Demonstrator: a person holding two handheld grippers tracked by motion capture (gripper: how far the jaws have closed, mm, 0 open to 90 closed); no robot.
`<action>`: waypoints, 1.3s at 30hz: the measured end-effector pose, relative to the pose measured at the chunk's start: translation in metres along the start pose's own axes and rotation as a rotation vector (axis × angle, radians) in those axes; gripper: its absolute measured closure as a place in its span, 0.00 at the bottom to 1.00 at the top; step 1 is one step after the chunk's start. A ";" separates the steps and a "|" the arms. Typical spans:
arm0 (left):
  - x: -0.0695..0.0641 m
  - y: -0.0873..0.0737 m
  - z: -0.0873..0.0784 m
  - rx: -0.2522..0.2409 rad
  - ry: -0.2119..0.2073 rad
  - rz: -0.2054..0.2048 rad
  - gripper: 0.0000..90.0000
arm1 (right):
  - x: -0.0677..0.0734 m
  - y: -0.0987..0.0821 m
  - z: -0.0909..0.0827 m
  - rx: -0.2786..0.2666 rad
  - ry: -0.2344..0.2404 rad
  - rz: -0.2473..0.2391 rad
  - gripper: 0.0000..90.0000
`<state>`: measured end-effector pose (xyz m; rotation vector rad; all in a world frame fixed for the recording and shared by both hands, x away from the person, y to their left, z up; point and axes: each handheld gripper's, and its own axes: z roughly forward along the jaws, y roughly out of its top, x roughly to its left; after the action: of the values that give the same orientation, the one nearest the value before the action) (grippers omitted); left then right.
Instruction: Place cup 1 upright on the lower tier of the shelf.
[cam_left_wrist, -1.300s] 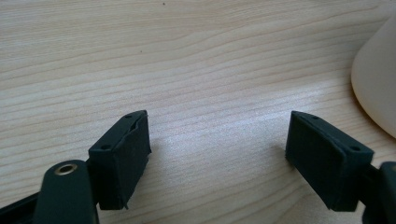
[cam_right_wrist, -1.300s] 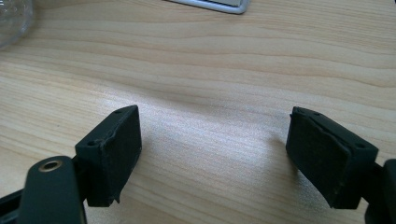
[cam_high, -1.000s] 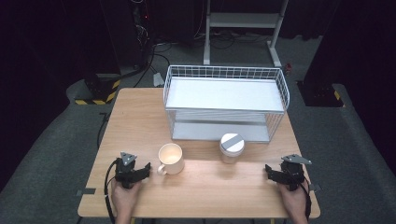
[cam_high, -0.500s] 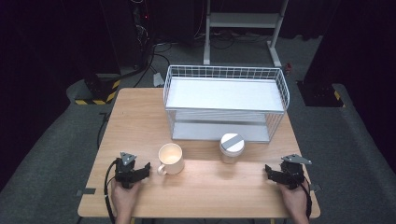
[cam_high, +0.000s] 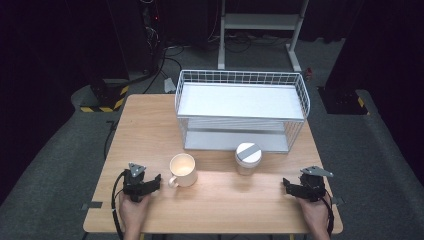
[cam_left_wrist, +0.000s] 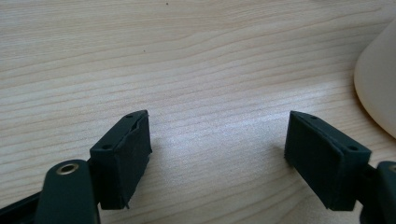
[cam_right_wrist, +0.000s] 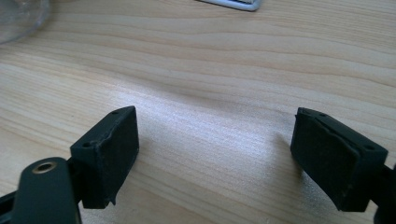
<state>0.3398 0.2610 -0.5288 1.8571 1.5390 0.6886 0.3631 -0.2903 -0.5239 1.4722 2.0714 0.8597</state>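
Low at the left of the high view, left gripper (cam_high: 156, 181) in a hand on the wooden table (cam_high: 150, 120), jaws pointing toward the frame's right at a cream mug (cam_high: 183, 170) just beside them. Mug upright, open mouth up, long axis vertical. At its left side, facing the jaw tips, possibly the handle, too small here to be sure. From the left gripper view, left gripper (cam_left_wrist: 217, 149) with jaws apart and nothing between them but bare wood. Mug wall (cam_left_wrist: 378, 88) at the right edge of that frame, beside the gap rather than inside it, so likely a small shift toward that edge before any grip. Low at the right of the high view, right gripper (cam_high: 286, 184) in the other hand, jaws pointing toward the frame's left. From the right gripper view, right gripper (cam_right_wrist: 215, 154) with jaws just opened wider, spread over empty tabletop and holding nothing. Up and left of those tips in the high view, a glass jar (cam_high: 248, 157) with a grey-striped lid, upright, near but clearly apart. Same jar (cam_right_wrist: 18, 16) as a blurred curve in the upper left corner of the right gripper view. Behind both, at frame centre, a white wire rack (cam_high: 240, 80). Closest pairing by far: left gripper and mug.
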 end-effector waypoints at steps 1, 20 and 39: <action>0.000 0.000 0.000 0.000 0.000 0.000 0.25 | 0.000 0.000 -0.001 0.000 0.002 0.000 0.18; 0.000 0.000 0.000 0.000 0.003 -0.004 0.25 | 0.026 -0.007 -0.014 -0.069 0.088 -0.038 0.19; 0.000 0.000 0.000 0.000 0.004 -0.005 0.25 | 0.071 0.004 -0.005 -0.071 0.203 -0.130 0.19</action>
<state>0.3398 0.2609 -0.5289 1.8517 1.5461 0.6908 0.3393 -0.2234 -0.5182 1.2422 2.2288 1.0562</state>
